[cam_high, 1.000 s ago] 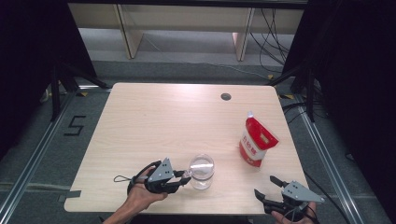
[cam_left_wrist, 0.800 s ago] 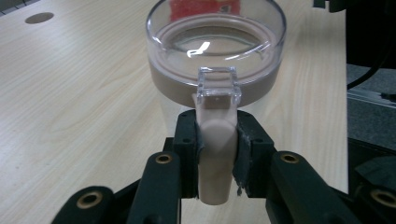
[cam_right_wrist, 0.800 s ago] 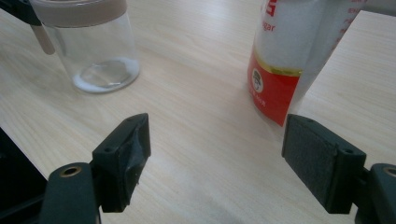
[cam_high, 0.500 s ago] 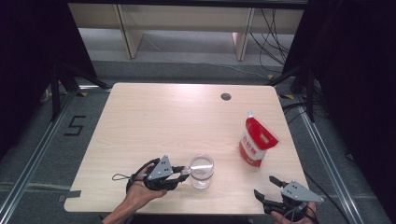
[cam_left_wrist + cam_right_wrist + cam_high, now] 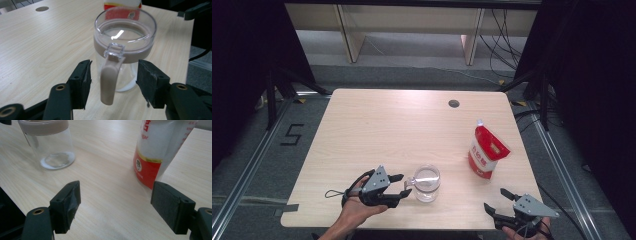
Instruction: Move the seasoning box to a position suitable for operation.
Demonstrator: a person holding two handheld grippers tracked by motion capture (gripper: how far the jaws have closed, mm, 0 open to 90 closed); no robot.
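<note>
A clear glass jar (image 5: 427, 182) with a beige lid band stands near the table's front edge, its beige handle (image 5: 109, 77) pointing left. My left gripper (image 5: 404, 184) lies level beside it; its jaws have just been opening and now stand open on either side of the handle, with a gap at each pad (image 5: 80, 78). A red and white pouch (image 5: 486, 152) stands upright to the right. My right gripper (image 5: 494, 199) is open and holds nothing at the front right corner, facing the pouch (image 5: 160, 152) and the jar (image 5: 50, 142).
The light wooden table (image 5: 387, 125) has a small round dark hole (image 5: 454, 103) near its far edge. Dark stands and cables flank the table on both sides, and pale shelving stands beyond it.
The left gripper's jaws have spread off the jar's handle, which they held a second ago. The jar, the pouch and the right gripper have kept still.
</note>
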